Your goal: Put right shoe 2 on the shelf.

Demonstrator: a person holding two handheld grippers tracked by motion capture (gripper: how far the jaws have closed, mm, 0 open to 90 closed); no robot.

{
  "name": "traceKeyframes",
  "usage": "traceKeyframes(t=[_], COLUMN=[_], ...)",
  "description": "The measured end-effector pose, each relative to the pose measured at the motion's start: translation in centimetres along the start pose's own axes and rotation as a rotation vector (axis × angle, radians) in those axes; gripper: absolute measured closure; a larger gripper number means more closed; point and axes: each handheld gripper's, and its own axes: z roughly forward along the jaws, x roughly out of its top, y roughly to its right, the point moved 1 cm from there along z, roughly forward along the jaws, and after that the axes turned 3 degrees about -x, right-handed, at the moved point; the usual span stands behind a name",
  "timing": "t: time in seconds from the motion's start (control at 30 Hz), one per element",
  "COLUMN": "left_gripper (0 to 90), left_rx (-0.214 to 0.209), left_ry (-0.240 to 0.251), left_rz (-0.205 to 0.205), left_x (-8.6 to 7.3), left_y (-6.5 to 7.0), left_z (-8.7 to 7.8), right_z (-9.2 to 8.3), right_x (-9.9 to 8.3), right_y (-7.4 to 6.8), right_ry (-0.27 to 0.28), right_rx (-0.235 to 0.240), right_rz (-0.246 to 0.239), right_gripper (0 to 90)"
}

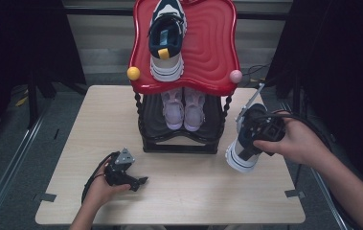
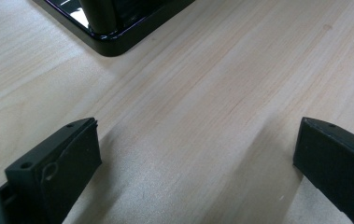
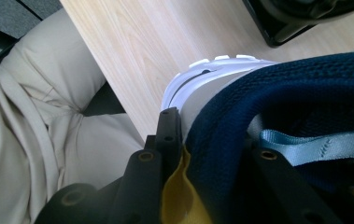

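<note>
Sneaker (image 1: 242, 152) clamped in right gripper (image 1: 260, 132) — left gripper (image 1: 129, 178) open

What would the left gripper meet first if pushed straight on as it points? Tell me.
Probably the black base corner of the shoe rack: the left gripper, jaws open and empty, looks along bare table toward it, slightly left of centre, so it might just pass.

A pale wooden table (image 1: 88, 143) stands on grey floor (image 1: 6, 158); black curtains (image 1: 342, 52) flank it; a light panelled wall (image 1: 102, 38) lies behind
</note>
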Motion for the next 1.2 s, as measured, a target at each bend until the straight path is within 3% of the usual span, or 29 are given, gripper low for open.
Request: traceKeyframes(t=[0.53, 0.87, 1.2], left_gripper=[0.0, 0.0, 0.0], left_rx=[-0.01, -0.006, -0.004], left_ry=[-0.004, 0.0, 0.001], left_rz=[-0.002, -0.001, 0.006], left_x=[0.0, 0.0, 0.0], left_y=[0.0, 0.0, -0.1], left_z=[0.0, 0.1, 0.1], right_z=[-7.3, -11.5, -16.8], right_x=[1.5, 3.5, 6.2], right_y=[-0.3, -1.0, -2.2], right_ry=[0.007, -0.003, 0.005], right_rx=[-0.059, -0.163, -0.263], right_rz=[-0.05, -0.087, -0.137], right_gripper=[73.8, 74.0, 74.1])
